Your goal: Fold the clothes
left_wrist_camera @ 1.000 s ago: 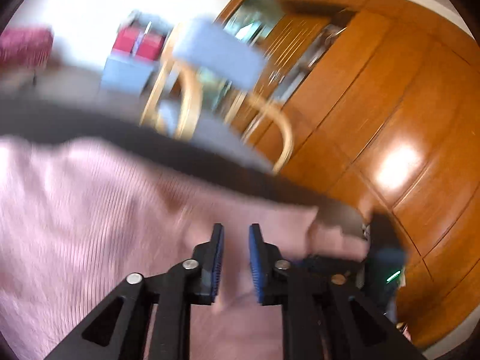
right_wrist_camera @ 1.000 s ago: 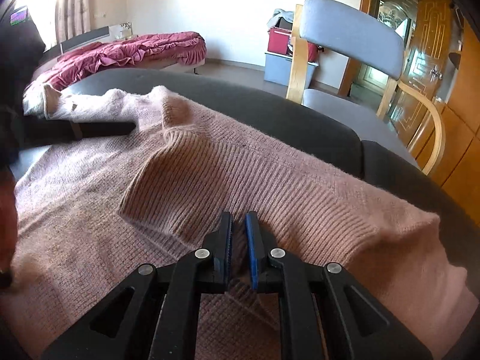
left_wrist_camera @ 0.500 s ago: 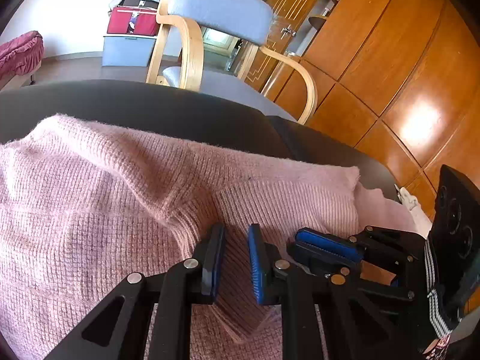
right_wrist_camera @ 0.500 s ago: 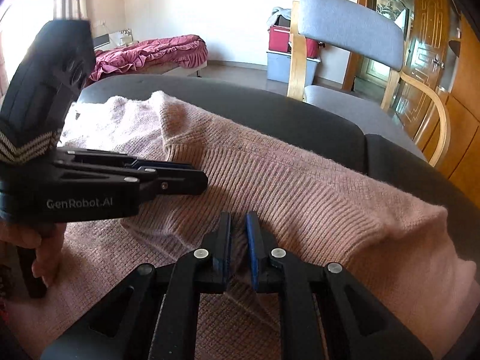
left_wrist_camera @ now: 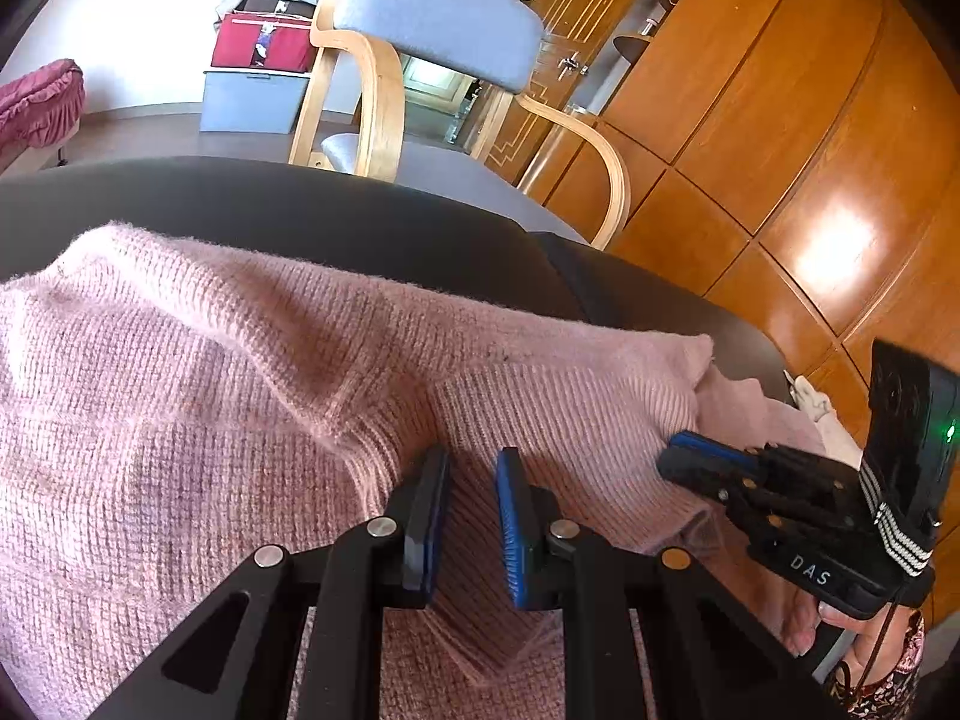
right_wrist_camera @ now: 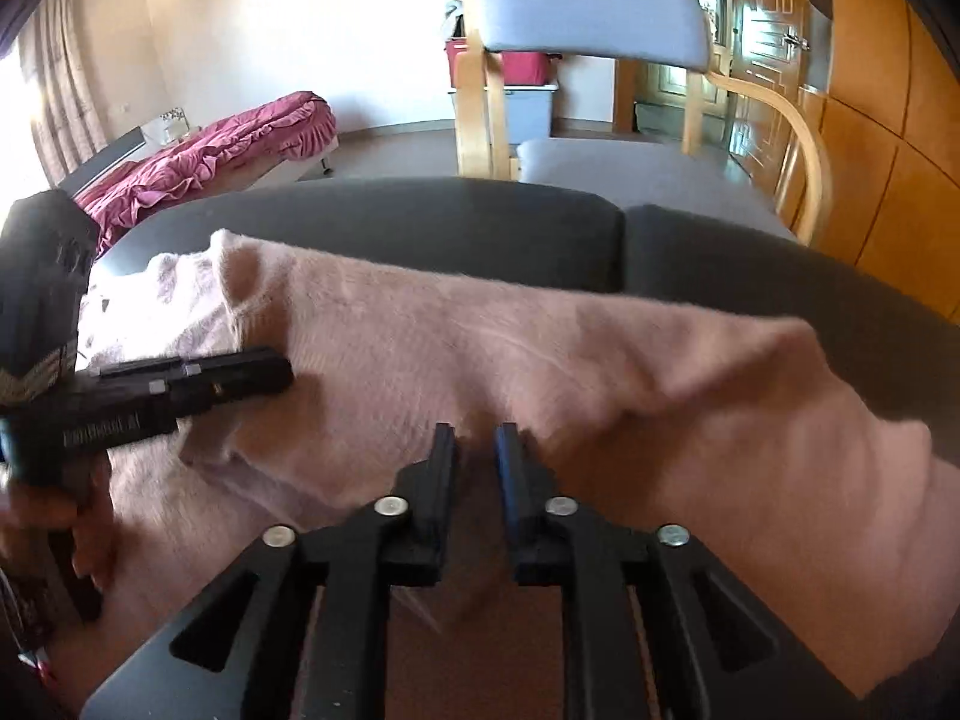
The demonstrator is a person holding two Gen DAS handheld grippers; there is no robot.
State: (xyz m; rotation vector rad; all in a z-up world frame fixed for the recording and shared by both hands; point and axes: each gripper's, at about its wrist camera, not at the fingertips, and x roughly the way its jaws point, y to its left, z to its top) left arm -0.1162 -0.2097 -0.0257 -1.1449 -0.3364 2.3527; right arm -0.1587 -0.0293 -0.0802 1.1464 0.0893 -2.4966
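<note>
Wooden armchair, grey padded back and seat, 1, behind the dark grey cushioned surface. Red box stacked on pale blue bin, by white wall. Bed with magenta ruffled cover. Glossy wooden panelling; carved door.

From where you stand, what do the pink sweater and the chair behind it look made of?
The pink sweater looks like soft, fuzzy knitted wool or acrylic: ribbed stitches and a hairy edge show. The chair seems to be pale bent wood, smoothly finished, with grey matte fabric padding on its back and seat.
</note>
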